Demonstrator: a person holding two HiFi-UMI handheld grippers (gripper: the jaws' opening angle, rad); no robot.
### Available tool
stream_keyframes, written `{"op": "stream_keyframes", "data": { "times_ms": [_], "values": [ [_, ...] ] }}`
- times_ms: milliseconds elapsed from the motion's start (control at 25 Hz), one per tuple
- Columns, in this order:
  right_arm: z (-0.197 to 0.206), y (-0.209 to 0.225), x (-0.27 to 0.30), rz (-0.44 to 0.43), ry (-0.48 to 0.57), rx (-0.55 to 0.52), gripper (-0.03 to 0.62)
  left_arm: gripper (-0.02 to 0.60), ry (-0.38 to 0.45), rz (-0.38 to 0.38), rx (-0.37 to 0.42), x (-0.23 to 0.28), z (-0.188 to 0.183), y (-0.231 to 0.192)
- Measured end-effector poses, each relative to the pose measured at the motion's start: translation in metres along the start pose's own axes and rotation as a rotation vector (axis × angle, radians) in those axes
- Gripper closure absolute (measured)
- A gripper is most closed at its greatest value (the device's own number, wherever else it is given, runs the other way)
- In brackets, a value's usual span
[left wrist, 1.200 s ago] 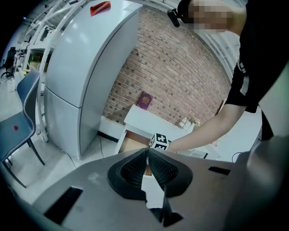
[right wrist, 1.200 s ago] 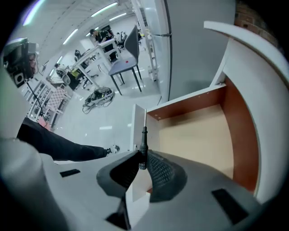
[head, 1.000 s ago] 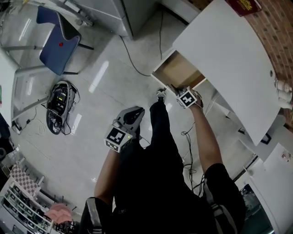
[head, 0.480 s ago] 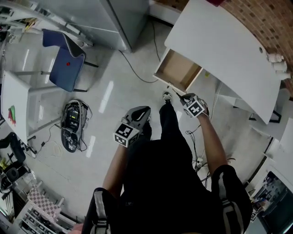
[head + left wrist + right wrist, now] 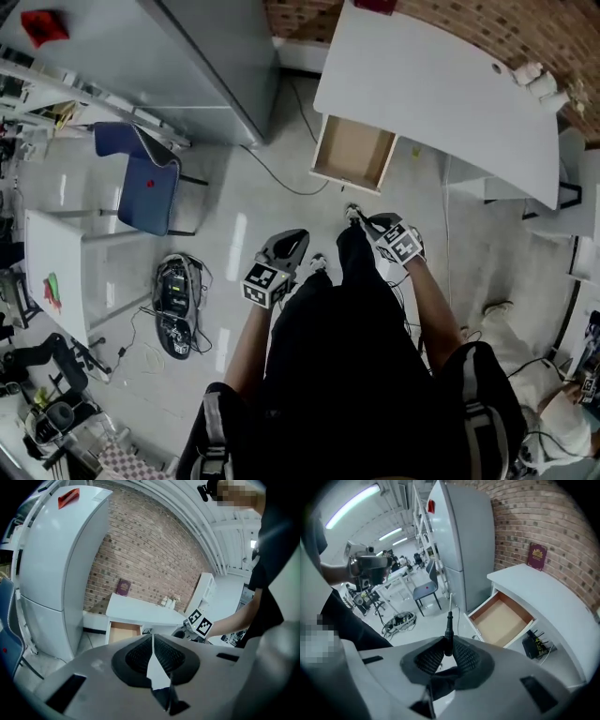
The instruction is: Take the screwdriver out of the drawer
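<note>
Out over the open floor, well apart from the desk (image 5: 441,84), find the screwdriver (image 5: 448,629) pinched by its dark handle in the right gripper (image 5: 446,651), with the thin shaft pointing up and forward past the pads. Judging by that, count the lifting-out as done, or very nearly so.

To finish well, hold the squeeze firm and even, guarding against a pivot or slip of such a slim round handle. Carry level and unhurried. Avoid swinging the tip toward the leg just beside it in the head view. Move away from the drawer front, not back across it. Leave the left gripper (image 5: 152,645) out of it: pads pressed together on nothing, carried low at the person's left side.

As for containers, look to the drawer (image 5: 502,619), pulled out from under the desk top and well apart from both grippers. Bare brown bottom, nothing visible inside from the right gripper view or the head view, though cannot vouch for the rear strip tucked under the desk. Perhaps worth pushing shut afterwards, though not asked for by the task.

On the desk top, note a dark red book (image 5: 536,555) propped at the brick wall; below the desk, a black box with cables (image 5: 536,646), contents too small to tell
</note>
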State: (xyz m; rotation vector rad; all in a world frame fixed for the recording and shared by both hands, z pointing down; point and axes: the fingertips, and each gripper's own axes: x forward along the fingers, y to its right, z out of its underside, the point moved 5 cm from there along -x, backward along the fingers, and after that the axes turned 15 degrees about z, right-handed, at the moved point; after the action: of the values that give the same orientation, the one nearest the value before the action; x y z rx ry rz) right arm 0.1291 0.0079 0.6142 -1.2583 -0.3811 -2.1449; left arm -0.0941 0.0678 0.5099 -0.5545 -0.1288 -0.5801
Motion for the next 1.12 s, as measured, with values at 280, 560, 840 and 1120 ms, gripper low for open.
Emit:
{"op": "stream_keyframes", "data": {
  "times_ms": [280,560,840,1120],
  "values": [
    [-0.007,-0.020,-0.041,0.004,0.136,0.029,0.481,0.558,-0.024,0.059,0.057,0.009,-0.009,0.020],
    [-0.016,-0.031,-0.072,0.061,0.243,0.063,0.482,0.558,-0.049,0.120,0.094,0.010,-0.010,0.026],
    [-0.005,-0.036,-0.101,0.107,0.306,0.110,0.480,0.558,-0.076,0.175,0.123,0.024,-0.012,0.039],
    [0.012,-0.033,-0.121,0.131,0.343,0.114,0.482,0.558,-0.089,0.211,0.151,0.042,-0.016,0.056]
  ]
}}
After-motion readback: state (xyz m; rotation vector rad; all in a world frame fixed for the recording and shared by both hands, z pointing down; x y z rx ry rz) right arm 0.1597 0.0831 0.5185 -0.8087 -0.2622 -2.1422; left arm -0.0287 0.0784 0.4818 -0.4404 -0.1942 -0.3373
